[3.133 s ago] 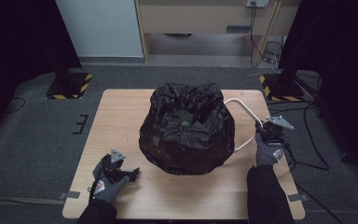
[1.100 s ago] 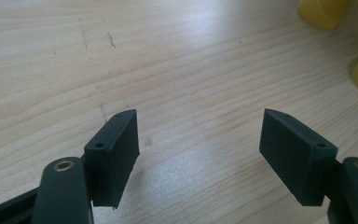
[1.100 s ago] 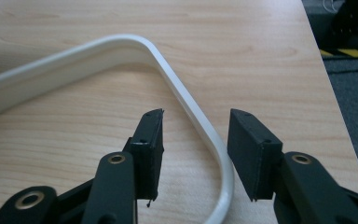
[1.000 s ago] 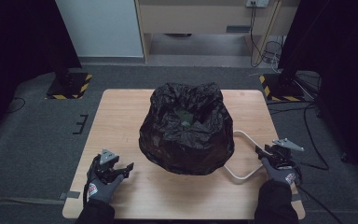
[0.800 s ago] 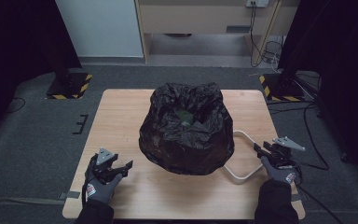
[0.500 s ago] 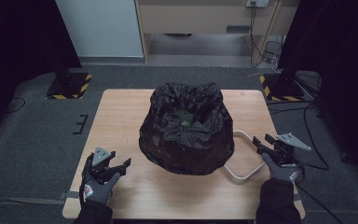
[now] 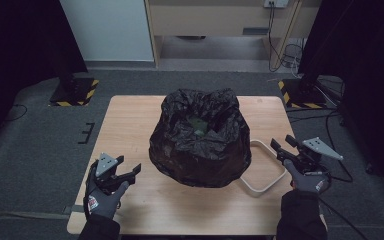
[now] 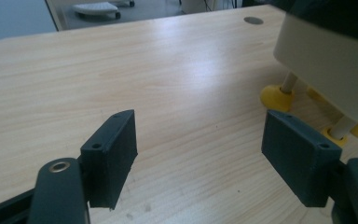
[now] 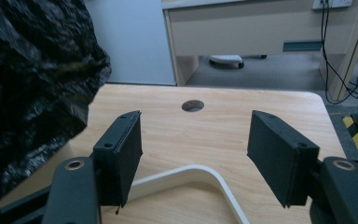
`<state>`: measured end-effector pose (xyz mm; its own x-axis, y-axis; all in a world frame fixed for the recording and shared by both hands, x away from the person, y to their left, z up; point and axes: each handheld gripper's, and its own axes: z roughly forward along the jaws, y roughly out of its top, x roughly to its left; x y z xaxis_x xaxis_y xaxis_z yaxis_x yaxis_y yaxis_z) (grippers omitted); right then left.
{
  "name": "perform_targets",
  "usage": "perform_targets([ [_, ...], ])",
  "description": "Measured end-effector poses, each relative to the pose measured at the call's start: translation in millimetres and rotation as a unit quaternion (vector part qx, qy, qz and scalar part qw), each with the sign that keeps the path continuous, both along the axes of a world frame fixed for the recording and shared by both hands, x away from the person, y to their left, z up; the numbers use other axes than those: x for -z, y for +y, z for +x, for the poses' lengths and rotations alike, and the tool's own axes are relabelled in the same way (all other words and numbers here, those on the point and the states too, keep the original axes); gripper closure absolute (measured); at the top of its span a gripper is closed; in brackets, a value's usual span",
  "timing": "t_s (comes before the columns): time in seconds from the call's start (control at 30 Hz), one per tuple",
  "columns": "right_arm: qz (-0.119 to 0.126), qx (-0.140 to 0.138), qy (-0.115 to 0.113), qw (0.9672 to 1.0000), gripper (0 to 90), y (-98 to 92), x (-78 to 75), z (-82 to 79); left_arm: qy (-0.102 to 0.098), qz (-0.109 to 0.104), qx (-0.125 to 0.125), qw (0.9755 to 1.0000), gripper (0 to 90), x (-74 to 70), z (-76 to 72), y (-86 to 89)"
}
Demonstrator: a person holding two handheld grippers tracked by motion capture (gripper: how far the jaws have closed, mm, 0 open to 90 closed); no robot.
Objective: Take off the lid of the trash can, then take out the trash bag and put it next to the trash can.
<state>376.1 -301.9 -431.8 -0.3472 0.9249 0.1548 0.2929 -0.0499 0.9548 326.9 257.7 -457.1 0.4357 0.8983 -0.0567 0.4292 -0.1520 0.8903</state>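
Your right claw (image 7: 284,147) has just been opening wide and holds nothing; the white rounded plastic frame (image 7: 263,168) lies just below it. Your left claw (image 7: 128,169) is wide too, the crinkly black plastic bag (image 7: 200,137) beside it.

We note dark sleeves on both forearms and grey-and-black work gloves on both hands; the left hand (image 7: 101,199) carries a small red and white mark on the glove's back, and the right hand (image 7: 306,181) shows a similar mark near the wrist. The left gripper (image 7: 125,173) and the right gripper (image 7: 281,146) are built of black parts, each topped by a grey three-cornered plate. In the gripper views we record two flat, rectangular black pads (image 8: 113,156) per tool, each with a small screw hole on its upper edge, mounted on black arms with brass-coloured ringed pivots. The right gripper's pads (image 9: 121,151) match.
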Motion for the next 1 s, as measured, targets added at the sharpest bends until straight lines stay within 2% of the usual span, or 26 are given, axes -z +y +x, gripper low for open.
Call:
perform_targets([
  [0.07, -0.005, 0.002, -0.006, 1.0000, 34.9, 0.3, -4.1, -0.8, -0.006, -0.003, 0.001, 1.0000, 25.7, -4.0, -0.5, -0.5],
  [0.27, 0.005, -0.010, -0.029, 0.9995, 34.1, 3.7, -20.3, -4.6, -0.021, -0.012, 0.002, 0.9997, 25.7, -15.3, -1.2, -2.4],
  [0.43, 0.010, -0.021, -0.064, 0.9977, 29.5, 6.9, -36.2, -8.2, -0.029, -0.022, 0.000, 0.9993, 25.4, -23.3, -1.0, -2.3],
  [0.53, 0.010, -0.027, -0.075, 0.9968, 31.8, 10.9, -45.3, -10.6, -0.034, -0.027, 0.000, 0.9990, 25.4, -28.5, -1.1, -2.1],
  [0.67, 0.002, -0.035, -0.082, 0.9960, 32.8, 16.9, -55.0, -10.9, -0.042, -0.030, 0.000, 0.9987, 25.3, -37.1, 0.8, -2.4],
  [0.83, 0.018, -0.032, -0.083, 0.9959, 32.3, 22.0, -63.9, -11.0, -0.059, -0.033, 0.000, 0.9977, 25.3, -49.4, 2.7, -3.3],
  [1.0, 0.006, -0.031, -0.078, 0.9964, 34.0, 24.2, -66.6, -9.9, -0.075, -0.036, -0.004, 0.9965, 25.3, -60.1, 4.9, -2.0],
])
